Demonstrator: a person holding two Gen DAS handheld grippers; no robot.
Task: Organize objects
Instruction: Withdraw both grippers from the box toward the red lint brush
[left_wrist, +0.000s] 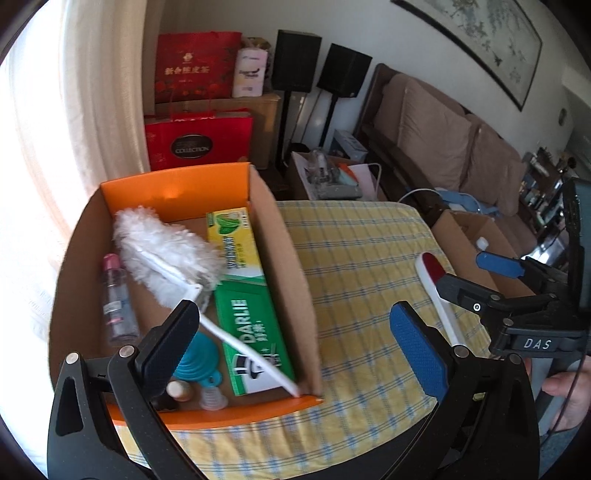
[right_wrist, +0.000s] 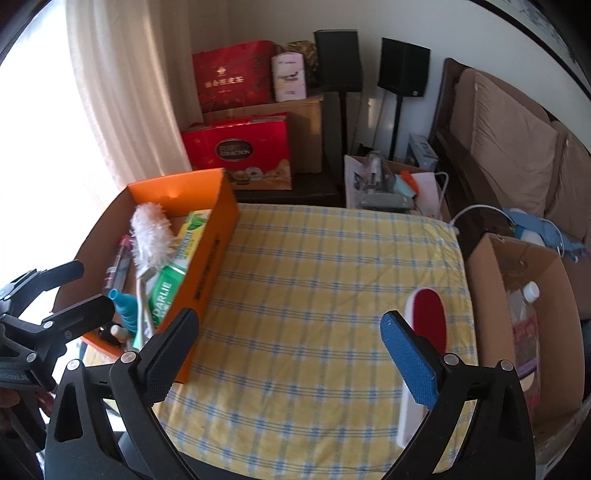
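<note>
An orange cardboard box (left_wrist: 177, 194) stands at the left of the yellow checked table (left_wrist: 354, 258). It holds a white duster (left_wrist: 162, 254), a green Darlie toothpaste carton (left_wrist: 251, 332), a clear bottle with a pink cap (left_wrist: 116, 295), a teal funnel (left_wrist: 199, 362) and small bottles. A white lint brush with a red pad (right_wrist: 424, 328) lies on the table's right side. My left gripper (left_wrist: 295, 350) is open and empty over the box's near right corner. My right gripper (right_wrist: 291, 350) is open and empty over the table; its blue finger (right_wrist: 410, 362) is next to the lint brush.
A brown cardboard box (right_wrist: 517, 295) with a bottle inside stands right of the table. Red gift bags (right_wrist: 236, 144), boxes and two black speakers (right_wrist: 369, 62) stand behind. A sofa (right_wrist: 517, 147) runs along the right wall. A curtain (right_wrist: 122, 92) hangs at the left.
</note>
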